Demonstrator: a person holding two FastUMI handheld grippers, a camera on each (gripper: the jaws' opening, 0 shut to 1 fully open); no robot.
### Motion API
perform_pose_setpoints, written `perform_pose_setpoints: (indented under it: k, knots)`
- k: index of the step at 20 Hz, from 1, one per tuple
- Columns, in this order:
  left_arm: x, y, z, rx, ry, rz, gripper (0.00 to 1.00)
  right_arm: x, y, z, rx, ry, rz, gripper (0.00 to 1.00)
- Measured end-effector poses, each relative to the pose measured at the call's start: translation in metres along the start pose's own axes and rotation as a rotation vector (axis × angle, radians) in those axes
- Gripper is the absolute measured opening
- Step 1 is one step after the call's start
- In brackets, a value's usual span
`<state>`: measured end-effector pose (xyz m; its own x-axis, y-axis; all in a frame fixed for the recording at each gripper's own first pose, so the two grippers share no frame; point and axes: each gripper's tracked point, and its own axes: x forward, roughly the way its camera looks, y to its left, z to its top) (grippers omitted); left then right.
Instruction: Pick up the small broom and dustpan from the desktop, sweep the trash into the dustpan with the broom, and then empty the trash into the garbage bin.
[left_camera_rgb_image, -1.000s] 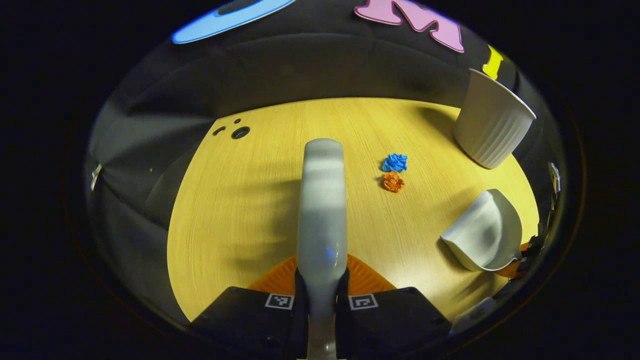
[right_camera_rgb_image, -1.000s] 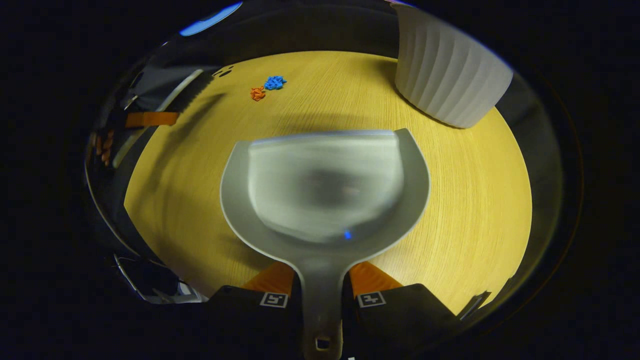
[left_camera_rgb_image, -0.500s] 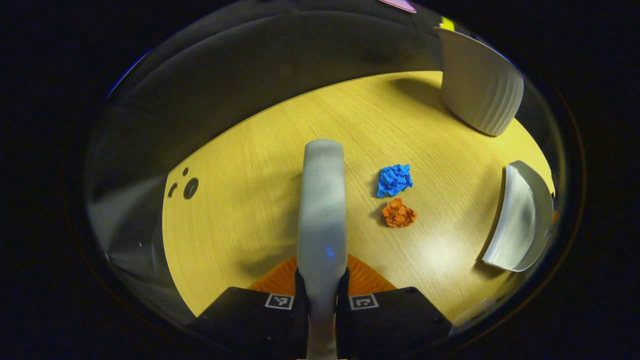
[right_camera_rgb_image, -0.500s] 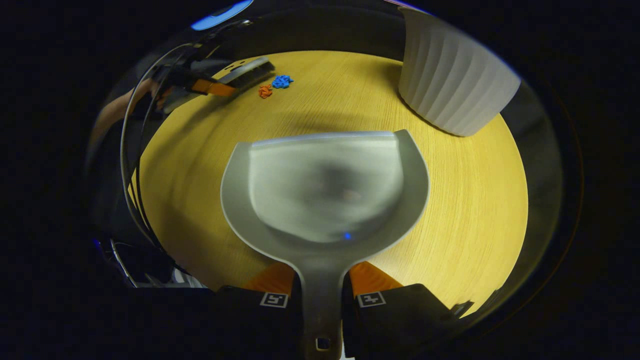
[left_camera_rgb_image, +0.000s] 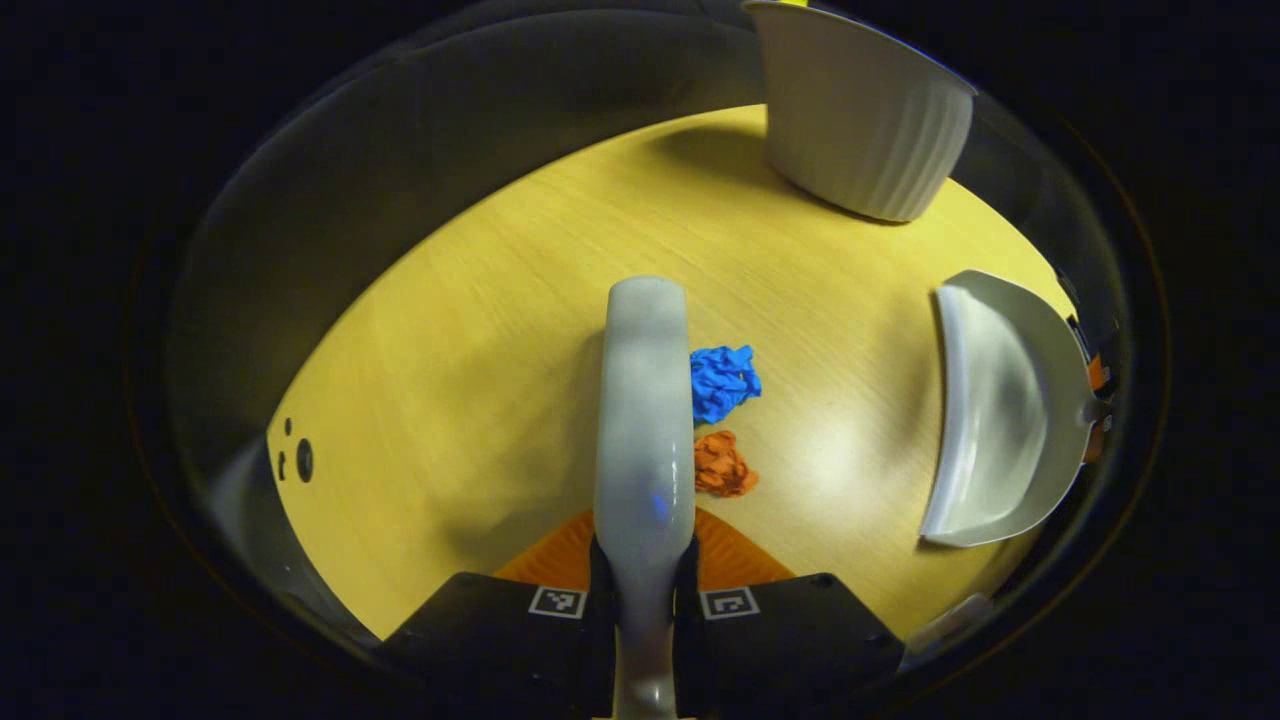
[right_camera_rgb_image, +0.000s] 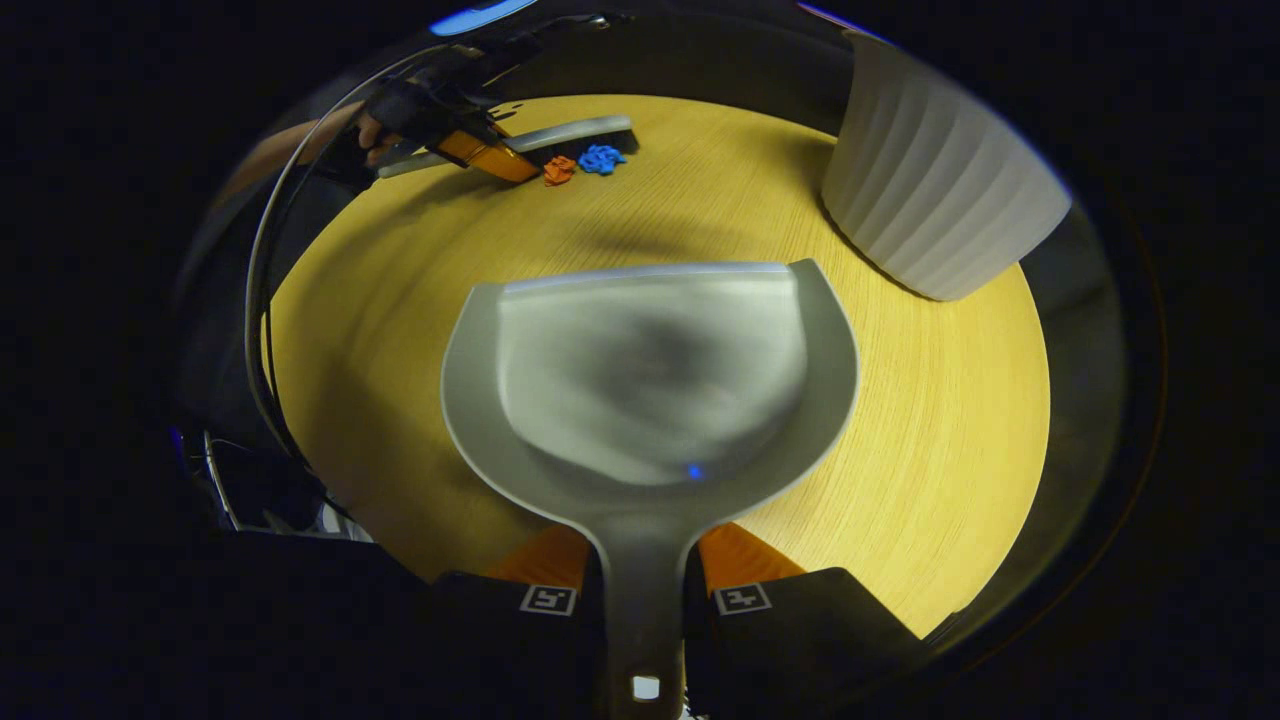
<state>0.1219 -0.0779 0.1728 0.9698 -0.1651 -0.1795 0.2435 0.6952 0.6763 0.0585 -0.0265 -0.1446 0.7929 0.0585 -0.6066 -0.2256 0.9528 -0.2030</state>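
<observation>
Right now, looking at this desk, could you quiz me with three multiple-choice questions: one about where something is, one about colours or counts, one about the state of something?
1. Where do the paper scraps lie?
A. Beside the broom head
B. Inside the dustpan
C. Inside the garbage bin

2. What scraps are on the desktop?
A. Three green ones
B. One blue scrap and one orange scrap
C. One red one

3. What is the dustpan's state?
A. Full of trash
B. Lying untouched on the desk
C. Empty, handle gripped by the right tool

Answers:
1. A: the left gripper view shows both scraps right next to the broom held in the left tool.
2. B: one of each colour lies there.
3. C: its bowl is bare and both fingers press on the handle.
</observation>
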Motion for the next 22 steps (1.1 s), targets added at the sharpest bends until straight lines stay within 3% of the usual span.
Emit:
perform_pose_setpoints:
  k: [2,3,6,10,13,17,18,22]
  knots:
    - [-0.004,-0.027,-0.001,0.041,0.011,-0.049,0.27,-0.001,0.001,0.000,-0.007,-0.003,0.001,0.39]
    - [-0.006,-0.041,-0.006,0.061,0.017,-0.075,0.27,-0.001,0.002,0.000,-0.011,-0.004,0.000,0.35]
    - [-0.012,-0.083,-0.012,0.110,0.033,-0.152,0.27,-0.001,0.004,-0.001,-0.026,-0.009,0.000,0.39]
    - [-0.019,-0.149,-0.024,0.136,0.064,-0.280,0.27,0.002,0.012,-0.004,-0.034,-0.016,0.010,0.35]
    - [-0.022,-0.171,-0.024,0.129,0.076,-0.354,0.27,0.004,0.014,-0.009,-0.036,-0.029,0.008,0.39]
    - [-0.037,-0.197,-0.033,0.092,0.110,-0.427,0.25,0.005,0.018,-0.018,-0.042,-0.045,0.005,0.35]
    - [-0.041,-0.204,-0.036,0.094,0.115,-0.431,0.25,0.007,0.017,-0.017,-0.041,-0.046,0.002,0.39]
    - [-0.045,-0.198,-0.033,0.078,0.025,-0.330,0.27,-0.002,0.024,-0.023,-0.049,-0.055,-0.010,0.35]
